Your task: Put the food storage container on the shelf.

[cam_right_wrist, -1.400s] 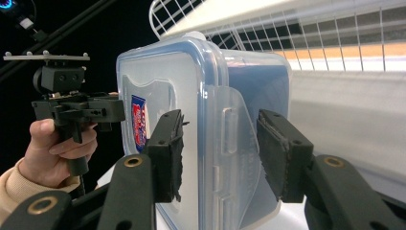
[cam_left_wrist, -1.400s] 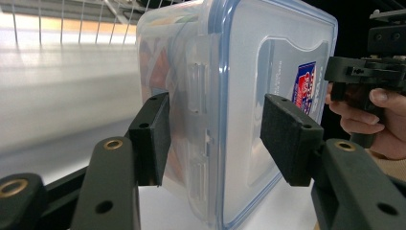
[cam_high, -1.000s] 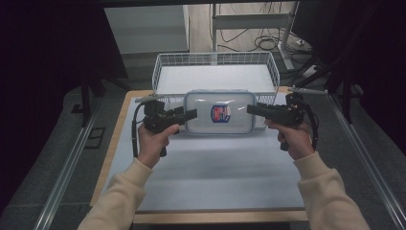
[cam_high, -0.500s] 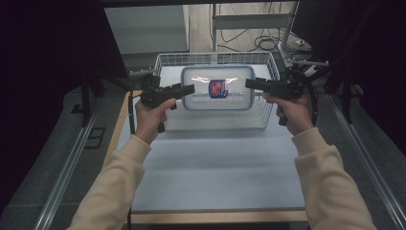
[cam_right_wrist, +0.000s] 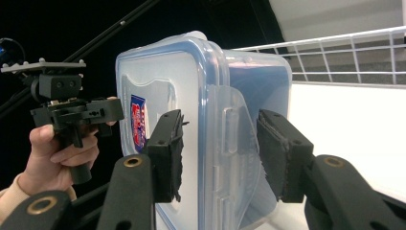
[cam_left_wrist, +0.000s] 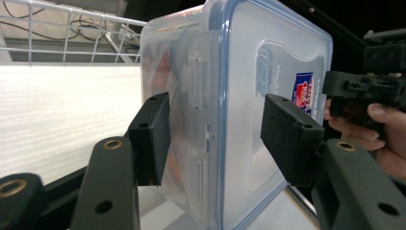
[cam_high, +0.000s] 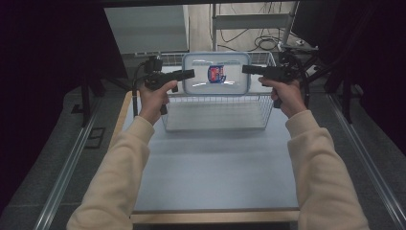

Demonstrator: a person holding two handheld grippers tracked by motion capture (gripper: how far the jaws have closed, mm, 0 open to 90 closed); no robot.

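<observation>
A clear plastic container (cam_high: 216, 73) with a blue-rimmed lid and a red-and-blue label is held in the air over the far part of the white wire basket (cam_high: 216, 112), clear of the basket's floor. It is gripped at both short ends. At its left end, the left gripper (cam_high: 184, 74) is closed on it: in the left gripper view, the two black pads (cam_left_wrist: 152, 139) are seen clamped across the container's (cam_left_wrist: 230, 110) edge by a side latch, one on the lid face and one on the body. At its right end, the right gripper (cam_high: 249, 70) is likewise closed on it, with its jaws about half apart; in the right gripper view, one pad (cam_right_wrist: 168, 153) is pressed on the lid side and the other on the body of the container (cam_right_wrist: 206, 124). The lid is turned toward the person. The basket stands on the pale blue table (cam_high: 215, 163), at its far edge.
</observation>
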